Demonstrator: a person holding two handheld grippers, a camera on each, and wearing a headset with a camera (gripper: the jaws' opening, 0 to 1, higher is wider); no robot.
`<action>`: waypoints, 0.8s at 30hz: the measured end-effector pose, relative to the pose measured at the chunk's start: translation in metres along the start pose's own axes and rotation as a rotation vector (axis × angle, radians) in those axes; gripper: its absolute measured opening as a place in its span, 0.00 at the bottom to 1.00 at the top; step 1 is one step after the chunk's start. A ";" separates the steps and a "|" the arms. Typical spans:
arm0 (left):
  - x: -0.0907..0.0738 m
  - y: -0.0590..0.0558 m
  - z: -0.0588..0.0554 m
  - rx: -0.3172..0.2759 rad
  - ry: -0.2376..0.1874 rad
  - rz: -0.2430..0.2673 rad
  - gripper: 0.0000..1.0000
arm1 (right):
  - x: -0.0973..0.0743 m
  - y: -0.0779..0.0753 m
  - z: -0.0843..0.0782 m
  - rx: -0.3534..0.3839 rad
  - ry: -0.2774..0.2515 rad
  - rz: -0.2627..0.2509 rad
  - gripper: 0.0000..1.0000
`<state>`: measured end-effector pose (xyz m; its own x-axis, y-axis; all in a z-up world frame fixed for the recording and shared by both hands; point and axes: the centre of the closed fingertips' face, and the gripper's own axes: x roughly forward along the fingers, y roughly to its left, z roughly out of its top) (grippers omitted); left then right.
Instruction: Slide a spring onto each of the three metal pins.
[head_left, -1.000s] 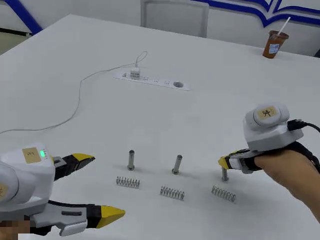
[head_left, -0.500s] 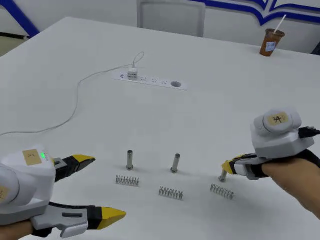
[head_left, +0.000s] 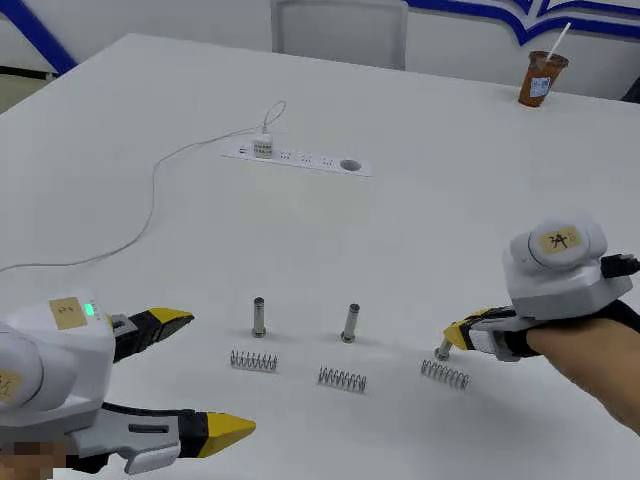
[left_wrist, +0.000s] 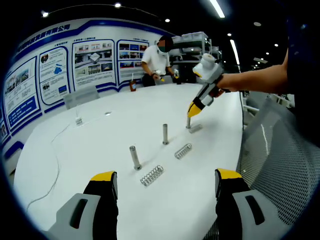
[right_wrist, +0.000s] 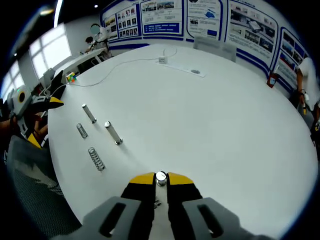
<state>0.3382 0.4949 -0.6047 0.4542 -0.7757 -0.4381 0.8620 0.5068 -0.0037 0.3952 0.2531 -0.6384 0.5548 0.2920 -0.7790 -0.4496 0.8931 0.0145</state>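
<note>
Gripping the right pin (head_left: 441, 350) by its head, the right hand-held gripper (head_left: 455, 335) is holding its jaws narrow around it. In the right gripper view the round pin top is sitting pinched between the yellow tips. Less of this pin's shaft is showing below the tips than a second ago. Whether the pin is leaning or simply being held lower is not clear.

The left pin (head_left: 259, 316) and middle pin (head_left: 350, 323) are standing upright and untouched. The left spring (head_left: 253, 360), middle spring (head_left: 342, 379) and right spring (head_left: 445, 374) are all lying flat on the counter (head_left: 400, 230), each just in front of its pin. The left hand-held gripper (head_left: 200, 375) is hovering wide open and empty at the near left, well apart from the parts, as before.

No spring is sitting on a pin yet. The right pin is probably being steadied or picked up so that the first spring can be threaded onto it.
</note>
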 end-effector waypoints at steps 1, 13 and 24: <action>0.000 0.000 0.000 0.000 0.000 0.000 0.81 | 0.000 0.000 0.000 0.000 0.000 0.005 0.09; 0.002 -0.002 -0.002 0.001 0.006 -0.009 0.81 | 0.001 0.003 -0.011 -0.019 0.012 0.013 0.12; 0.004 -0.005 0.000 0.007 0.008 -0.022 0.81 | -0.004 0.005 -0.016 -0.037 0.012 0.025 0.12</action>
<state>0.3353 0.4891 -0.6068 0.4330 -0.7837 -0.4454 0.8735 0.4868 -0.0073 0.3800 0.2508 -0.6451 0.5347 0.3097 -0.7863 -0.4887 0.8724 0.0113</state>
